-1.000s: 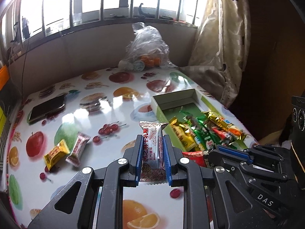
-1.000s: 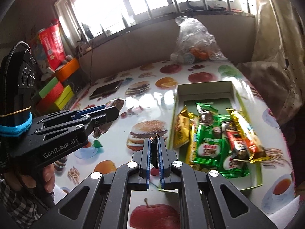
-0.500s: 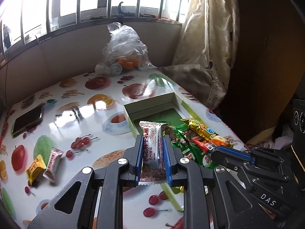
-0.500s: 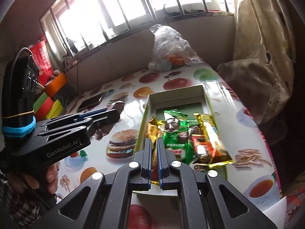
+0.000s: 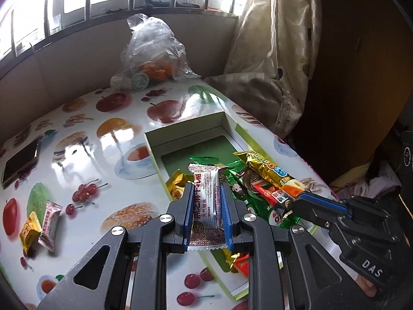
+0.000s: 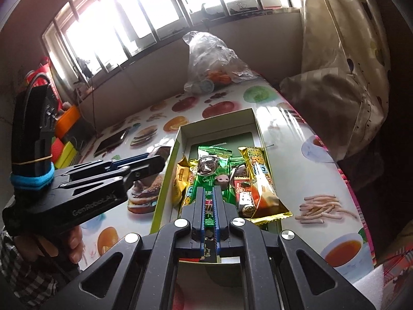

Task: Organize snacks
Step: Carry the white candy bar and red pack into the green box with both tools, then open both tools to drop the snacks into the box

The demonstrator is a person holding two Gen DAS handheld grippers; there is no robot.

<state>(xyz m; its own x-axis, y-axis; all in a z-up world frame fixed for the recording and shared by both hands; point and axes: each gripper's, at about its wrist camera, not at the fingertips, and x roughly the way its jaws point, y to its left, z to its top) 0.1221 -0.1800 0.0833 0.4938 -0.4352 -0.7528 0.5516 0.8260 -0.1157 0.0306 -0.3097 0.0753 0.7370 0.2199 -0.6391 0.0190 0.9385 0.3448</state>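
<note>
So I've got a claw in each hand. My left claw [image 5: 206, 201] is clamped on a white bar [image 5: 206, 206] with red lettering, held upright between the blue pads, and it's hovering right over the near left part of the box [image 5: 185, 126]. My right claw [image 6: 209, 206] is pinched nearly flat on something thin, looks like the edge of a dark wrapper [image 6: 210, 248], but I honestly can't tell what snack it is from this angle. It's sitting low over the near end of the same box.

Progress-wise, I'd say we're more than halfway. The box already has a decent pile in it: a green packet [image 6: 214, 165], a long gold bar [image 6: 260, 175], a small yellow pouch [image 6: 180, 180] against the left wall, and a red one [image 6: 244, 193] tucked in between. The far end of the box is bare green bottom, so there's room.

Still left: drop the two I'm holding, then go back for the two strays on the table [image 5: 98, 118], a yellow candy [image 5: 29, 228] and a pinkish wrapper [image 5: 49, 221] lying touching each other off to the left. The phone [image 5: 20, 161] and the plastic bag [image 5: 152, 51] by the window I'm guessing aren't part of this.
</note>
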